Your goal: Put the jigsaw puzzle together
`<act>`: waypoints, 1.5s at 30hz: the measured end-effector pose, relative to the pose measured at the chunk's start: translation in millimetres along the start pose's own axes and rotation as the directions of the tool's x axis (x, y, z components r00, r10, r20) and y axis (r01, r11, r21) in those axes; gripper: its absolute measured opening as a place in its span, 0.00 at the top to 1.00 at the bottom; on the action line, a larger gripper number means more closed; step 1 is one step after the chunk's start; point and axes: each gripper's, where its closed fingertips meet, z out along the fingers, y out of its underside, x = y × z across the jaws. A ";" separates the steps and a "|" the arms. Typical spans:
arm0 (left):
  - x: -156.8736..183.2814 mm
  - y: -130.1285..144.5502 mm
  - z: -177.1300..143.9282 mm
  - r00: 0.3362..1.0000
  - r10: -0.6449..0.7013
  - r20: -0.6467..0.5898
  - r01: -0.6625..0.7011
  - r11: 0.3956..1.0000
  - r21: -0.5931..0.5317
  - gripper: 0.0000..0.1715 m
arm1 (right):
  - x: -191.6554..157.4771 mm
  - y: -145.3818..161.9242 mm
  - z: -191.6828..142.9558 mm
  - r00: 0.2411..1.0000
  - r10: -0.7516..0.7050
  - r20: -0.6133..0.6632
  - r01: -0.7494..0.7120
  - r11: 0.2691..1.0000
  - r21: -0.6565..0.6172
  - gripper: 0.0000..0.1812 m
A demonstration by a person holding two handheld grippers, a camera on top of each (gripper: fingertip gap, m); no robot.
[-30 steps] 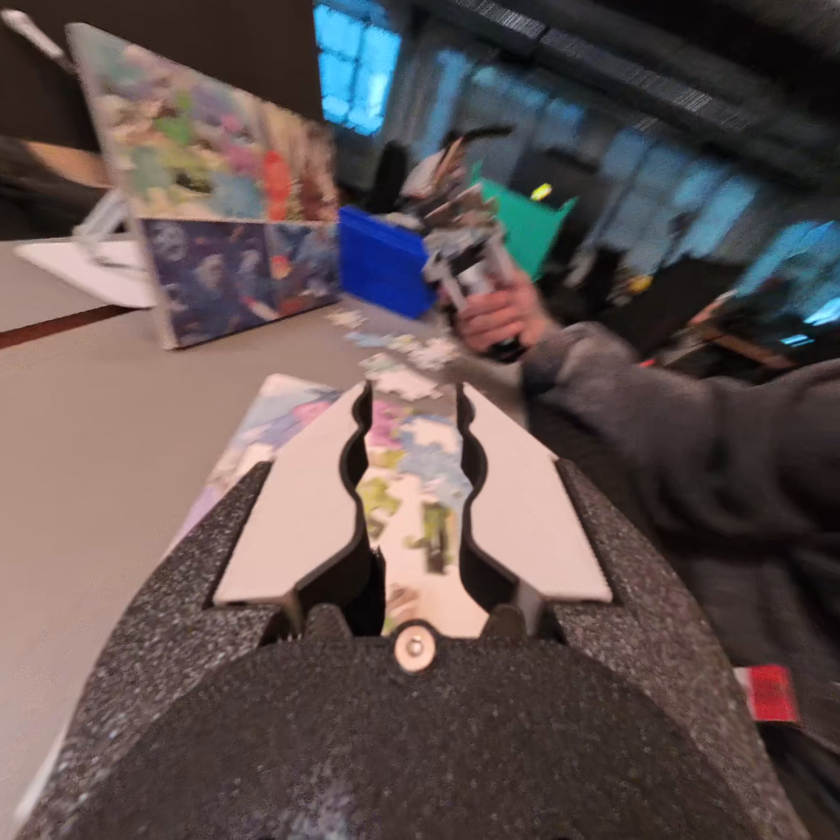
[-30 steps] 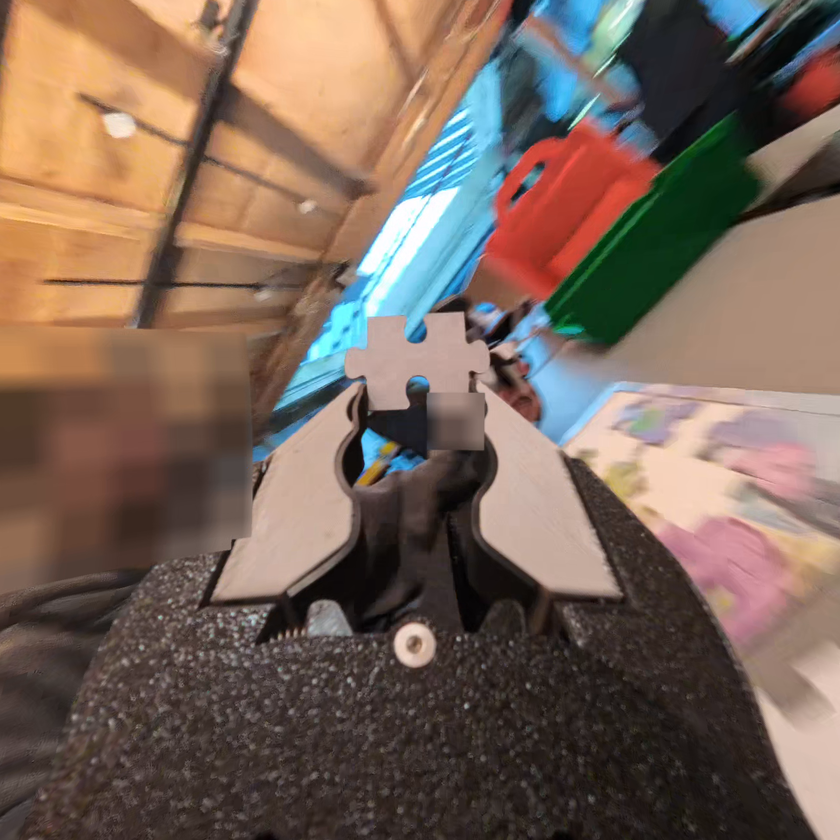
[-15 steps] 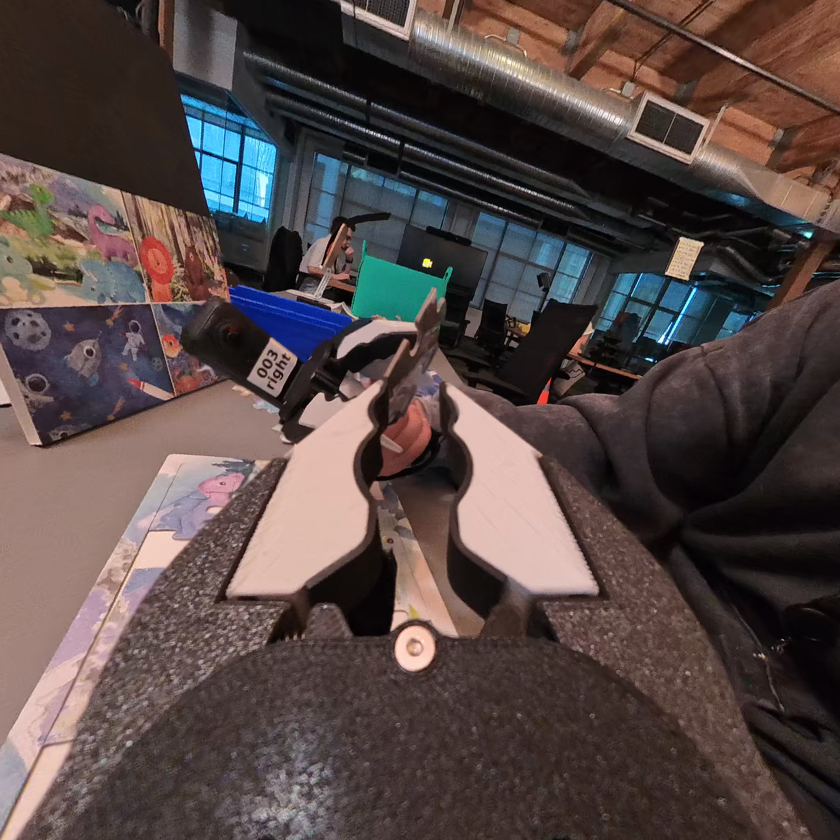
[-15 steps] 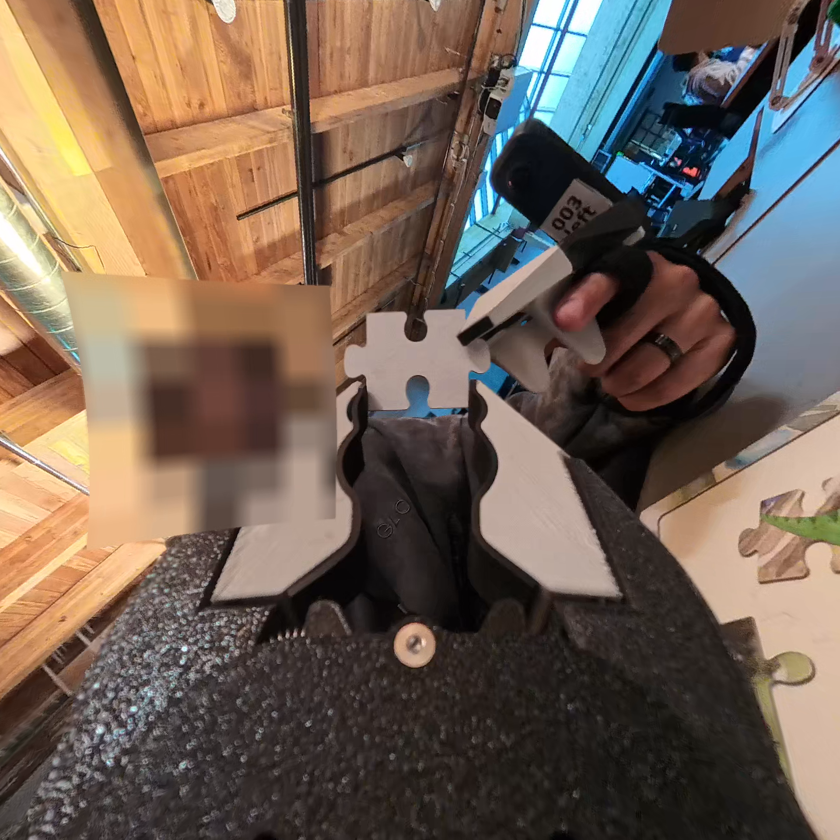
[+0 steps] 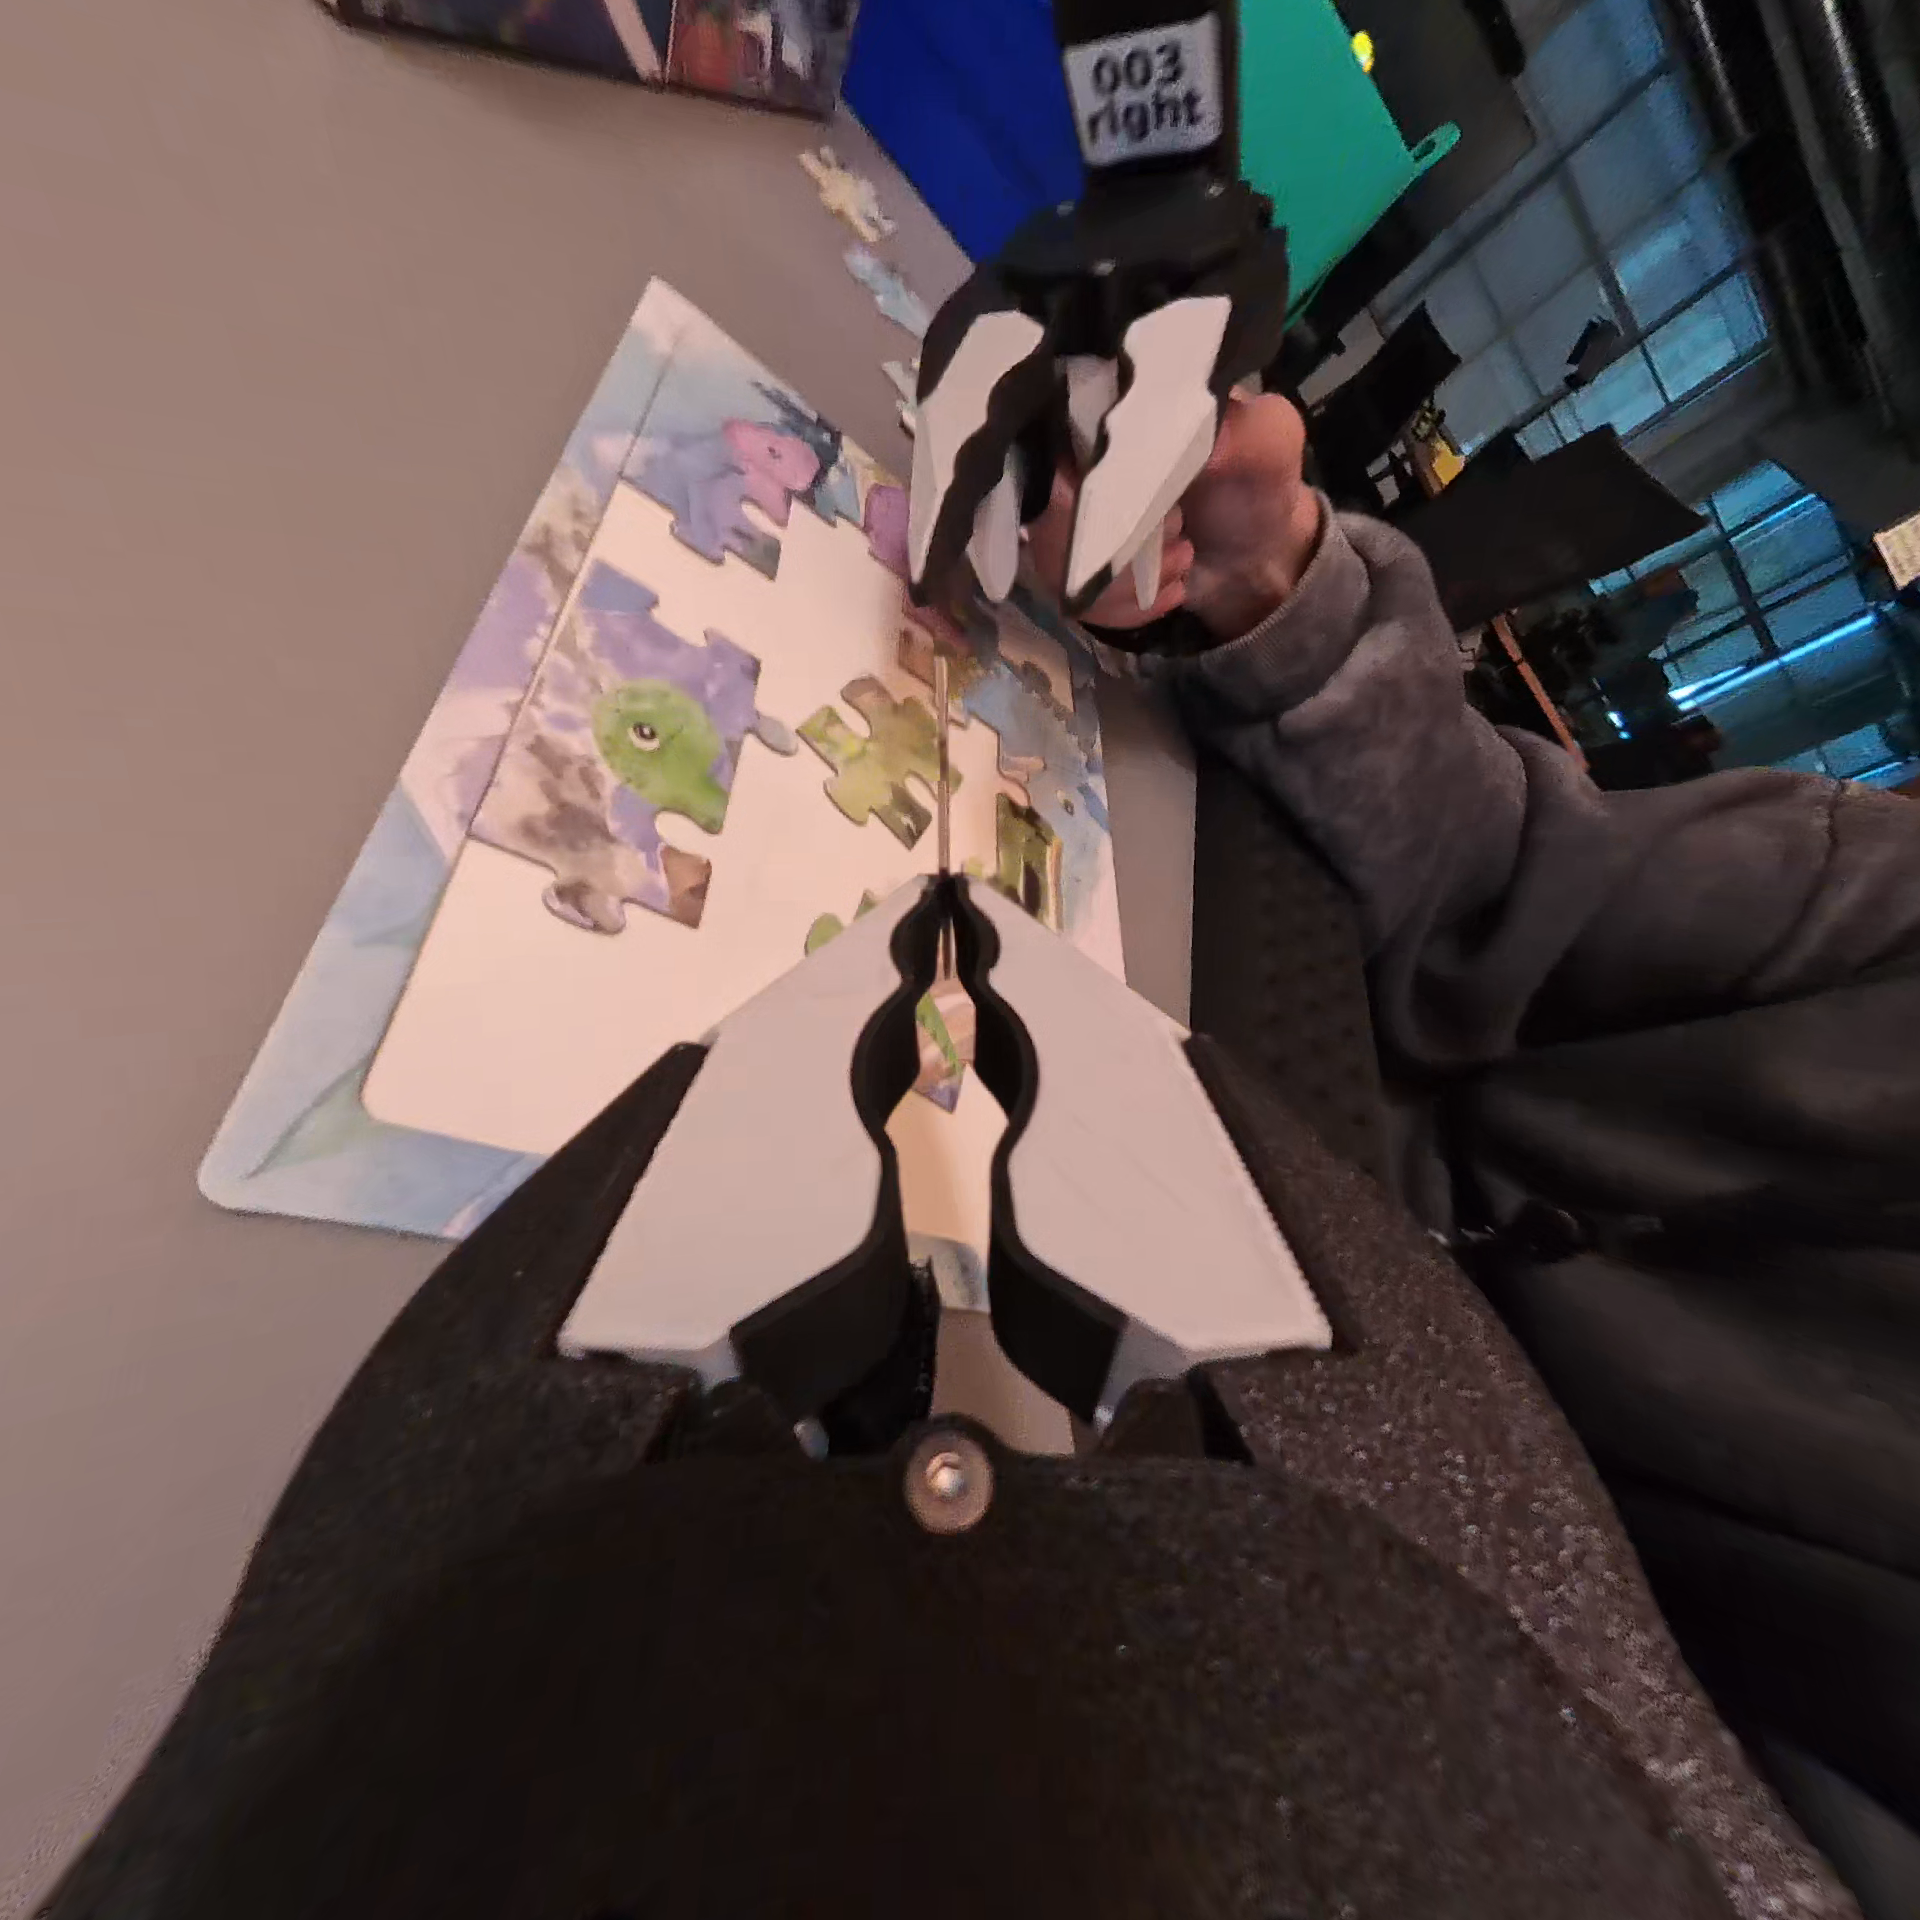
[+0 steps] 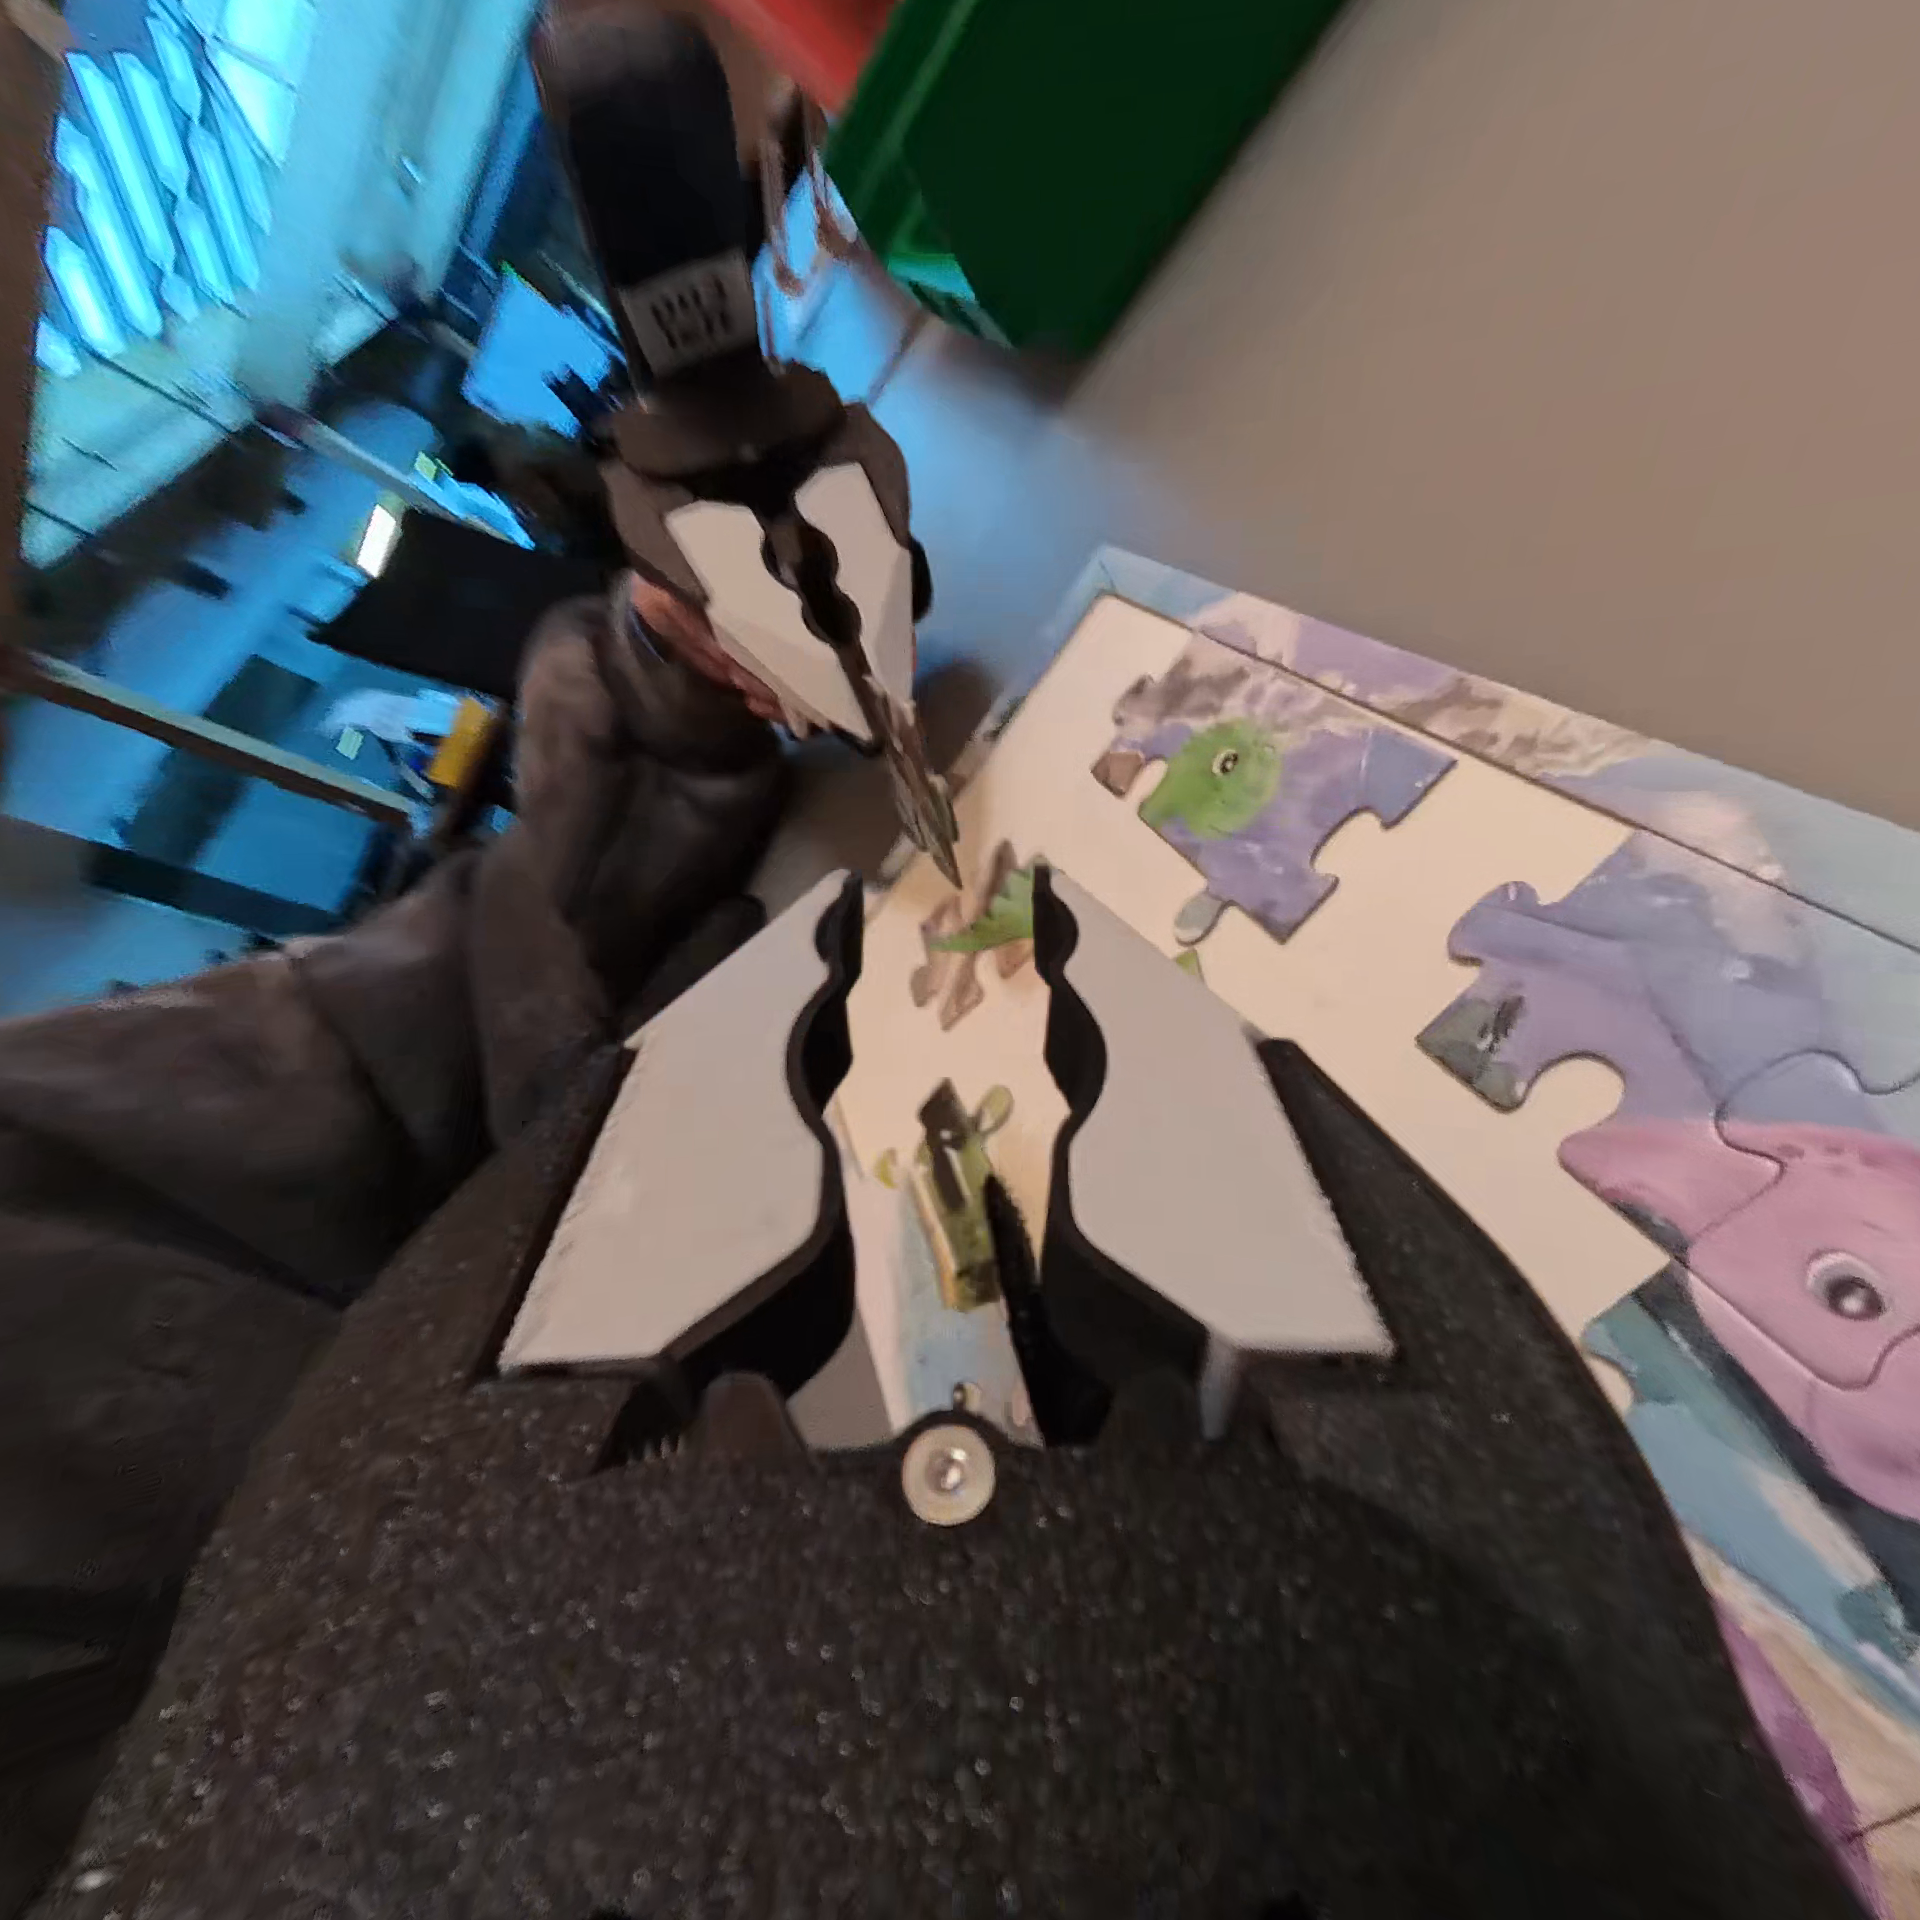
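Observation:
My left gripper point(image 5: 943, 885) is shut on a jigsaw piece point(image 5: 941, 769) that I see edge-on as a thin strip sticking out past the fingertips. The right wrist view shows the same grasp: the left gripper point(image 6: 883, 732) pinches the piece point(image 6: 923, 805) and points it down at the puzzle board point(image 6: 1351, 935). My right gripper point(image 6: 948, 883) is open and empty above the board's near edge; it also shows in the left wrist view point(image 5: 1003, 597). The board point(image 5: 436, 1039) holds a green dinosaur-head piece point(image 5: 644, 738) and several others.
A loose green piece point(image 5: 883, 758) lies on the board, and another with a green tail point(image 6: 987, 914) lies under my right fingertips. A blue bin point(image 5: 935, 104), a green bin point(image 5: 1320, 135) and loose pieces point(image 5: 852, 197) stand beyond the board. A grey sleeve point(image 5: 1455, 831) lies along the right. The gap from one gripper's tips to the other's is roughly 8 centimeters.
The right gripper held the piece by its edges; the left gripper came up, shut on it and took it, and the right let go. Both grippers have turned down toward the board.

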 end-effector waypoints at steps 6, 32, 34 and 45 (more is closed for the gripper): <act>-8.7 15.6 13.6 0.999 -0.044 0.025 0.046 0.996 -0.076 0.99 | 8.0 18.6 25.6 0.973 -0.190 -0.128 0.173 0.975 -0.137 0.86; -27.0 24.8 15.6 0.989 0.029 0.142 -0.008 0.990 -0.142 0.99 | 31.0 -8.0 1.7 0.943 -0.170 -0.286 0.173 0.985 -0.014 0.88; -22.3 29.2 13.8 0.991 0.036 0.129 -0.013 0.985 -0.172 0.99 | 30.9 -7.8 1.8 0.943 -0.170 -0.285 0.173 0.985 -0.015 0.88; -24.1 29.7 10.5 0.992 -0.002 0.130 0.024 0.986 -0.165 0.96 | 31.1 -0.7 6.5 0.945 -0.174 -0.278 0.166 0.985 -0.053 0.87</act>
